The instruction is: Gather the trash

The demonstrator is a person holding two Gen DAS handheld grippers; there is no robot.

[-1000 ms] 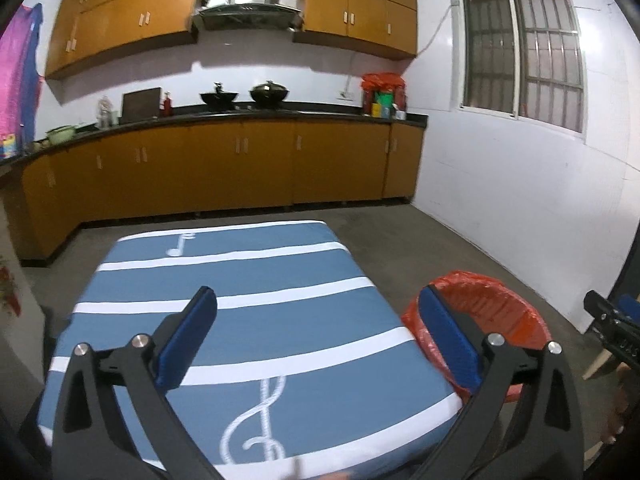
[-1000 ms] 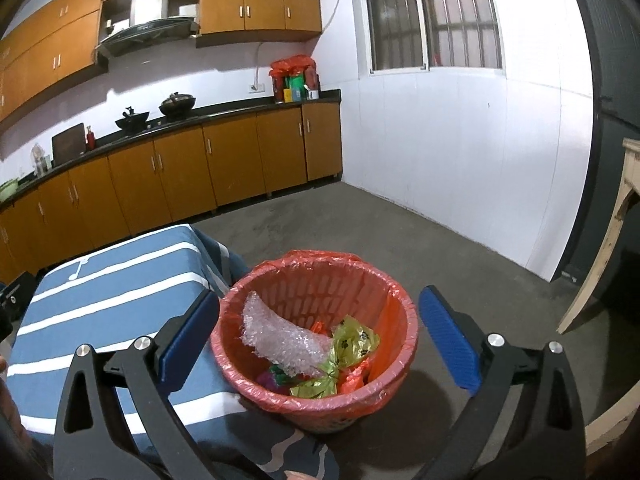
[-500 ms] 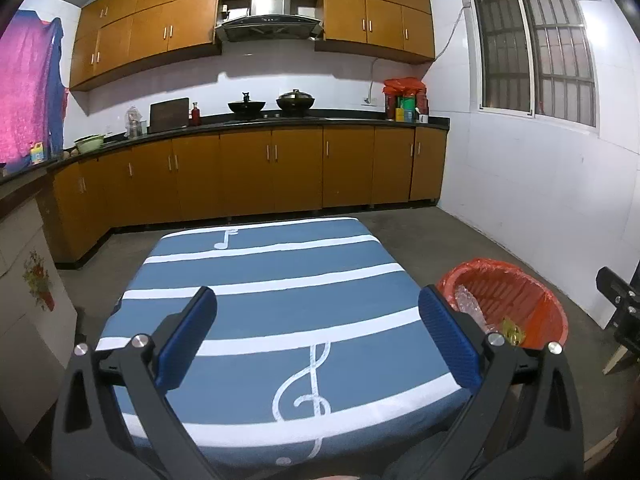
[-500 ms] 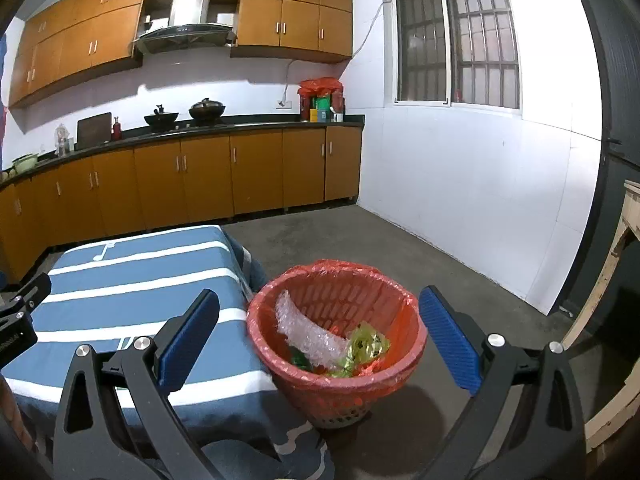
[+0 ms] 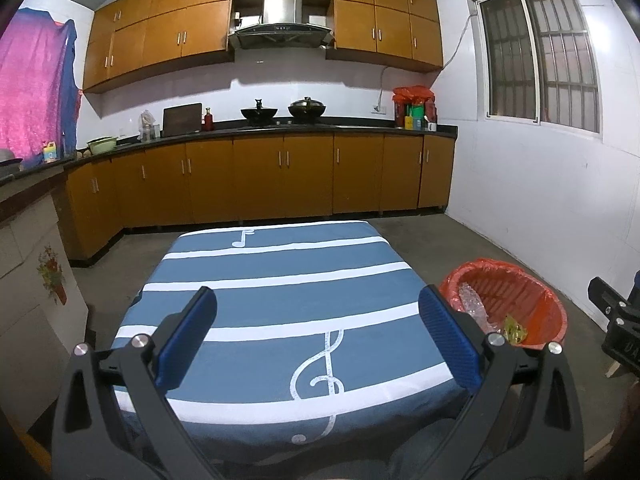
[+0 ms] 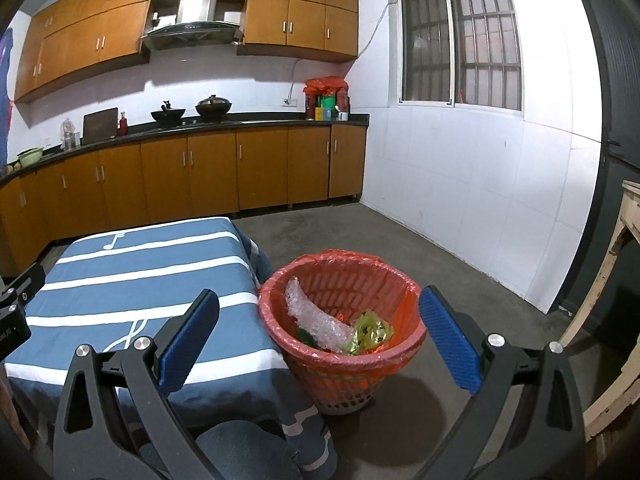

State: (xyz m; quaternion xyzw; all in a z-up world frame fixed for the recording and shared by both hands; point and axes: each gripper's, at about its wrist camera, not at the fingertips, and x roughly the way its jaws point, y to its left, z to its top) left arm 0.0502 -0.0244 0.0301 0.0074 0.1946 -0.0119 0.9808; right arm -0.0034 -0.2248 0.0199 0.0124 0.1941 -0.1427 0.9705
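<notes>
Trash already lies in the red-lined basket (image 6: 340, 320): a strip of bubble wrap (image 6: 316, 320) and a yellow-green wrapper (image 6: 370, 332), with other scraps half hidden beneath. The basket stands on the concrete floor just beside the right edge of the table, whose blue striped cloth (image 5: 276, 296) shows nothing on it. Left gripper (image 5: 320, 340) hangs over the cloth with jaws spread wide and empty; right gripper (image 6: 320, 340) hangs above the basket, likewise spread and holding nothing. By my reading the collecting looks finished or nearly so. Any next move calls for looking around for stray litter beyond these views.
</notes>
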